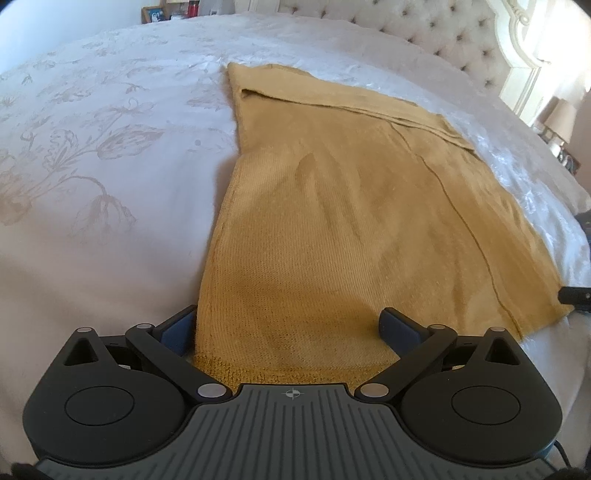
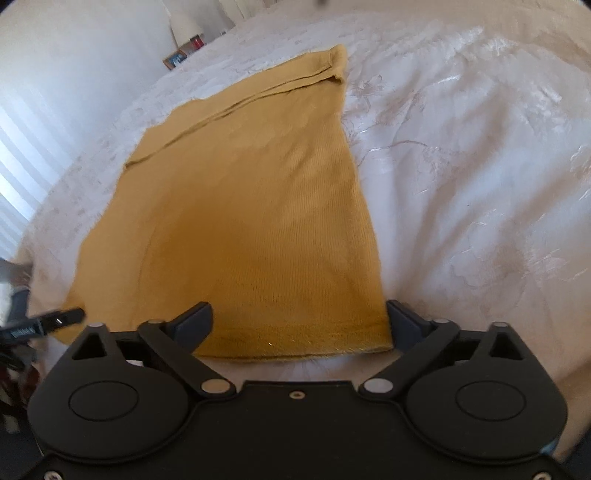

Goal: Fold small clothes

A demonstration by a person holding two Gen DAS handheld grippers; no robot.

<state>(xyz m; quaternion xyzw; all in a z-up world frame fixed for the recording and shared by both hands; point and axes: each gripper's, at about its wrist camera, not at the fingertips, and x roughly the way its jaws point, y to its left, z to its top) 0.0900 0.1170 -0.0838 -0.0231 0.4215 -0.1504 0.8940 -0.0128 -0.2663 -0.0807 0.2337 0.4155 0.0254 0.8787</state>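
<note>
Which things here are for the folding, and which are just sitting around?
For the folding:
- mustard knit garment, lying flat
- left claw, open over its near hem
- right claw, open at the other near corner
- white bedspread it lies on

Just sitting around:
- tufted headboard
- lamp
- picture frame
- red bottle

Mustard-yellow knit garment [image 1: 332,206], white floral bedspread [image 1: 110,147]

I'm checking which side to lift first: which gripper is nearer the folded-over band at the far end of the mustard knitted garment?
Neither clearly. The left gripper and right gripper both sit open at the mustard knitted garment's near hem, opposite the band.
</note>
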